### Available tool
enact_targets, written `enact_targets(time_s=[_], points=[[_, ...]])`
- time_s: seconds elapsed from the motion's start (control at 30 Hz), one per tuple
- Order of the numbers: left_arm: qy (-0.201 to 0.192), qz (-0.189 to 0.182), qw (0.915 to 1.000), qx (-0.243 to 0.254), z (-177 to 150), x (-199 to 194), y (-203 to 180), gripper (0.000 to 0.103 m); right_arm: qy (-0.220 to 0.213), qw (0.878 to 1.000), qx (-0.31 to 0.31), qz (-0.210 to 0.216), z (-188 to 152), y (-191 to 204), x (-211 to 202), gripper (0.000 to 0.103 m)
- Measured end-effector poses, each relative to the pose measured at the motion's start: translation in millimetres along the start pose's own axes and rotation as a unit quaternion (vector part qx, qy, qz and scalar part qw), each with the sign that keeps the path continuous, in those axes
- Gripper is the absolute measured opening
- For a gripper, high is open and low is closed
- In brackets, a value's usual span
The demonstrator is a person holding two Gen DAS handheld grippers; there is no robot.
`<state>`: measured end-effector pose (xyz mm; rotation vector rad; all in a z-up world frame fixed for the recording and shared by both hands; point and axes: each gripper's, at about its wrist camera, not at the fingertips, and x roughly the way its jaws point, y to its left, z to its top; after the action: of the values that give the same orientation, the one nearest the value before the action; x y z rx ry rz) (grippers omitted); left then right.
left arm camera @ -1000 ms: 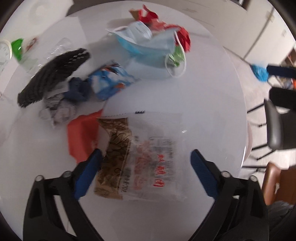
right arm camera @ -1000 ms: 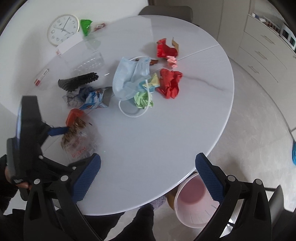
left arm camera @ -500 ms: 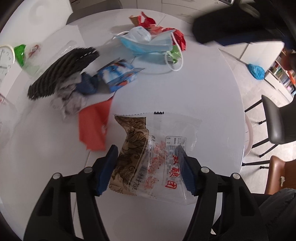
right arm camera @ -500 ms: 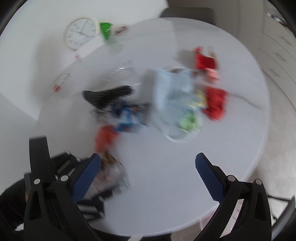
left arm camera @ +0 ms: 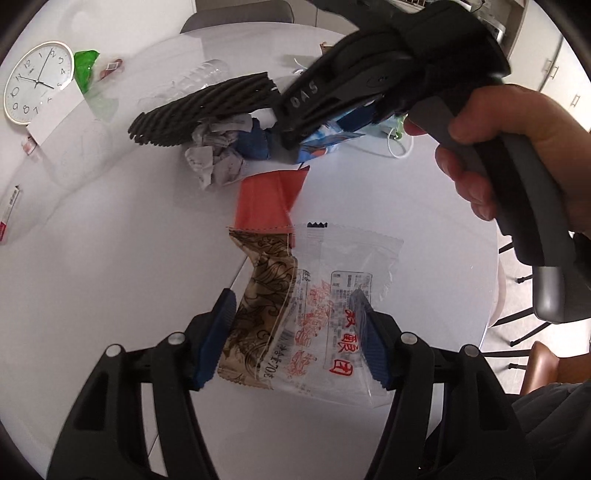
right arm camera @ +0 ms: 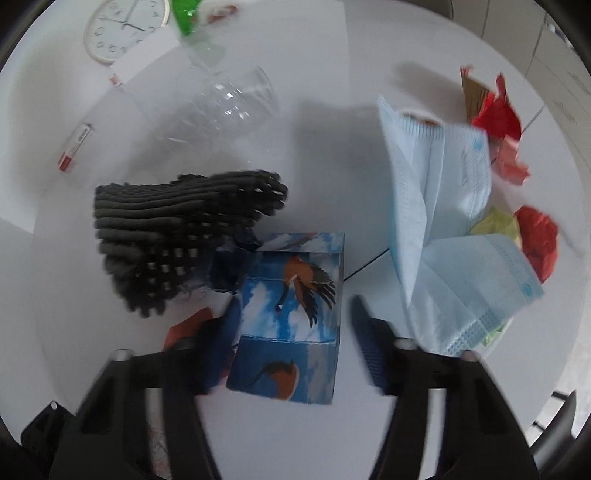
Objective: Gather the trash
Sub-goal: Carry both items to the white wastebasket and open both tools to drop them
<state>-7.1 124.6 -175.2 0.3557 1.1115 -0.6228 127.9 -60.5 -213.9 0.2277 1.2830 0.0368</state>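
My left gripper (left arm camera: 291, 339) pinches the clear snack wrapper (left arm camera: 314, 314), lifted just over the white table (left arm camera: 110, 258). My right gripper (right arm camera: 291, 343) has just been narrowing around the blue bird-print carton (right arm camera: 291, 314); the left pad looks against it, the right just clear. Beyond lie a black ribbed piece (right arm camera: 177, 240) and a blue face mask (right arm camera: 443, 221).

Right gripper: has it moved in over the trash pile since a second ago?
Yes. The right gripper has come in low from the table edge toward the clock, its jaws just closing around the blue bird-print wrapper.
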Motion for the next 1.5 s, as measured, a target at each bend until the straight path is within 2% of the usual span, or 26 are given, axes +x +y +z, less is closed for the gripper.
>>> enact_targets(time_s=[0.2, 0.3, 0.4, 0.5, 0.57, 0.63, 0.7, 0.77, 0.8, 0.87, 0.9, 1.0, 1.03, 1.1, 1.17, 1.27, 1.33, 1.4, 1.5], points=[[-0.002, -0.007, 0.9999, 0.015, 3.8, -7.4, -3.8, 0.062, -0.013, 0.999, 0.017, 0.025, -8.2, -2.9, -22.0, 0.051], [-0.007, -0.012, 0.9991, 0.04, 10.7, -14.3, -12.5, 0.062, -0.032, 0.997, 0.031, 0.059, -23.5, -9.1, -54.6, 0.051], [-0.016, -0.027, 0.997, 0.07, 19.3, -20.8, -27.2, 0.062, -0.075, 0.99, 0.077, 0.094, -60.1, -39.1, -112.6, 0.051], [-0.026, -0.051, 0.9911, 0.12, 34.7, -25.6, -54.8, 0.062, -0.1, 0.985, 0.127, 0.052, -101.9, -83.2, -149.6, 0.051], [-0.037, -0.074, 0.9842, 0.156, 49.3, -26.4, -79.9, 0.062, -0.099, 0.979, 0.176, 0.003, -137.2, -123.4, -163.3, 0.051], [-0.043, -0.104, 0.975, 0.191, 63.7, -26.4, -111.1, 0.062, -0.082, 0.968, 0.232, -0.038, -176.4, -165.8, -162.8, 0.051], [-0.046, -0.126, 0.9653, 0.224, 76.0, -25.5, -143.1, 0.062, -0.066, 0.955, 0.282, -0.062, -214.8, -209.5, -152.6, 0.052], [-0.048, -0.15, 0.9532, 0.258, 86.5, -21.6, -179.3, 0.062, -0.044, 0.949, 0.305, -0.074, -237.6, -234.7, -136.2, 0.053], [-0.045, -0.16, 0.948, 0.271, 89.2, -19.0, -196.3, 0.062, -0.034, 0.947, 0.311, -0.078, -246.4, -246.2, -128.1, 0.057], [-0.036, -0.173, 0.9386, 0.296, 90.5, -12.5, -230.8, 0.062, -0.023, 0.938, 0.329, -0.103, -261.8, -270.3, -118.1, 0.087], [-0.031, -0.178, 0.9343, 0.307, 89.7, -9.8, -245.8, 0.062, -0.026, 0.93, 0.344, -0.123, -271.1, -282.0, -120.5, 0.091], [-0.008, -0.198, 0.9229, 0.33, 91.3, 6.8, -292.1, 0.063, -0.048, 0.918, 0.369, -0.135, -288.7, -299.6, -135.7, 0.096], [-0.002, -0.203, 0.9218, 0.33, 92.3, 11.0, -303.4, 0.065, -0.055, 0.914, 0.378, -0.139, -295.3, -306.4, -143.7, 0.098], [0.014, -0.208, 0.9226, 0.324, 95.6, 22.7, -324.4, 0.077, -0.066, 0.907, 0.389, -0.149, -308.1, -317.3, -159.9, 0.099], [0.035, -0.218, 0.9254, 0.308, 99.0, 31.7, -342.7, 0.083, -0.073, 0.904, 0.392, -0.156, -317.2, -320.4, -171.2, 0.1], [0.051, -0.225, 0.9308, 0.283, 106.5, 35.2, -356.8, 0.084, -0.083, 0.903, 0.391, -0.159, -327.5, -339.2, -185.6, 0.1], [0.049, -0.225, 0.9333, 0.276, 109.6, 29.8, -359.2, 0.086, -0.09, 0.904, 0.386, -0.16, -329.2, -339.0, -194.8, 0.1], [0.043, -0.222, 0.9353, 0.272, 112.7, 24.7, -355.2, 0.094, -0.097, 0.907, 0.379, -0.158, -327.6, -337.7, -199.1, 0.1], [0.028, -0.214, 0.9383, 0.27, 116.8, 11.5, -344.4, 0.095, -0.11, 0.909, 0.371, -0.154, -322.6, -336.5, -205.4, 0.1]])
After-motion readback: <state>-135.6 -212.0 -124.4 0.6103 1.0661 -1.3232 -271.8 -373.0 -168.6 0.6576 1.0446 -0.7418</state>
